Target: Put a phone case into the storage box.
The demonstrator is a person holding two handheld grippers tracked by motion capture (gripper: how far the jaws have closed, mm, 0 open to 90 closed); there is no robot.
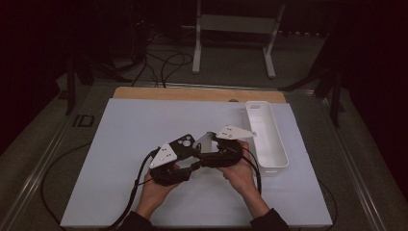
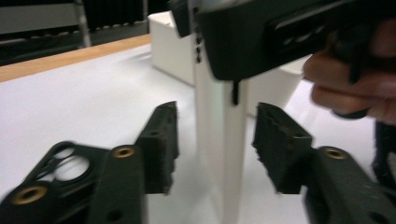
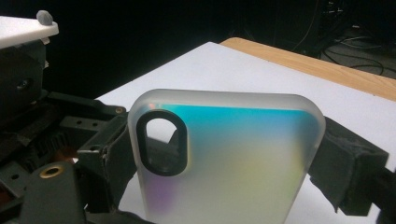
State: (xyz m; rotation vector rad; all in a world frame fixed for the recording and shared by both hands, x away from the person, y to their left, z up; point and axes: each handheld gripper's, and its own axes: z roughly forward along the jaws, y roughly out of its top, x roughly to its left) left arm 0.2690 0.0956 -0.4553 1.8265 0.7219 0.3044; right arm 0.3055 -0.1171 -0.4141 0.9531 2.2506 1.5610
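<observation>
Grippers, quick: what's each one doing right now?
Left gripper: open, jaws either side of the phone case, not touching.
Right gripper: shut on the phone case.

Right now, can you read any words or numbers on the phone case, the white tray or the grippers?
None: no word, number or sign can be read.
The phone case held in the right gripper has shiny rainbow colours and a camera hole, no print.
The white tray is plain.
The left gripper, jaws open around the case edge, carries no label.
The white table is unmarked.
</observation>
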